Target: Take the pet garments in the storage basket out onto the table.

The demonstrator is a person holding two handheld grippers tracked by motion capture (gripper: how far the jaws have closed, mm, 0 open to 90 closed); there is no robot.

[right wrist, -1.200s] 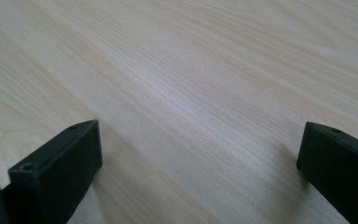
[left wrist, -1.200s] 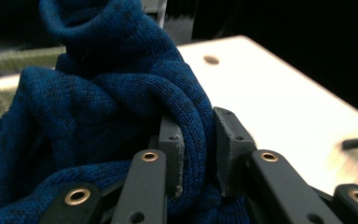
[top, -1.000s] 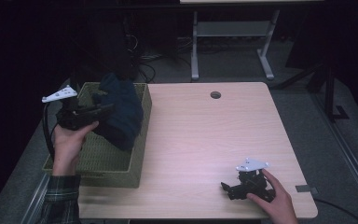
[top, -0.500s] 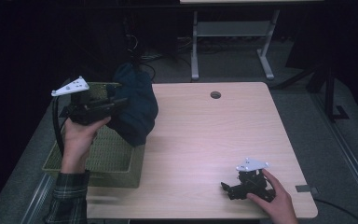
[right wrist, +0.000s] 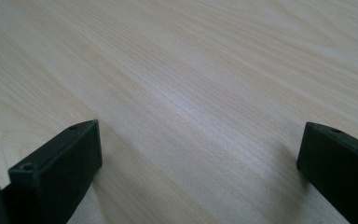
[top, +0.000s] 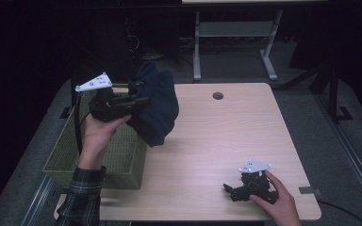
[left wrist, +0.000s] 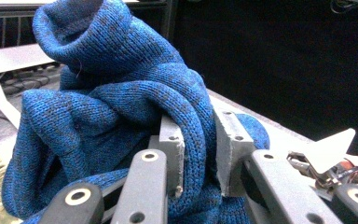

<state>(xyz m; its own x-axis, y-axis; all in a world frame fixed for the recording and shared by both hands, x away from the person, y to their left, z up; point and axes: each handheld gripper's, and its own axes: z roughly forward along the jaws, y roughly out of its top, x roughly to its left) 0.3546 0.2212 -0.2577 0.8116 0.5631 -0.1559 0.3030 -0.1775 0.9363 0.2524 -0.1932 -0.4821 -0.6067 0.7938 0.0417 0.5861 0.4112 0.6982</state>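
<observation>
Knitwear is what the work turns on: a dark blue sweater (top: 155,106), lifted out of the green woven basket (top: 66,157) that stands at the nine o'clock edge of the table (top: 217,141). Starting at the left, a hand in a plaid sleeve (top: 82,197) holds the left gripper (top: 139,100) level, pointing toward three o'clock, and its jaws are clenched on a thick fold of the sweater. In the left gripper view that fold (left wrist: 198,135) is squeezed between the two grey pads (left wrist: 170,144), with the rest of the knit bunched above and spilling down to the side. Gripping a doubled fold rather than a single edge probably keeps the soft wool from slipping, and the height lets the hanging bulk clear the basket's rim. The sweater now hangs at about ten o'clock over the table's left edge, its lower end dangling just beside the basket's near corner, touching neither as far as I can tell.

Farther right, past the round cable hole (top: 218,95) at twelve o'clock, the tabletop is bare wood, a sensible landing place. At five o'clock the right gripper (top: 228,189) rests on the table under the other hand (top: 275,200), its jaws released and standing wide with nothing between them, seemingly parked until the sweater comes within reach.
</observation>
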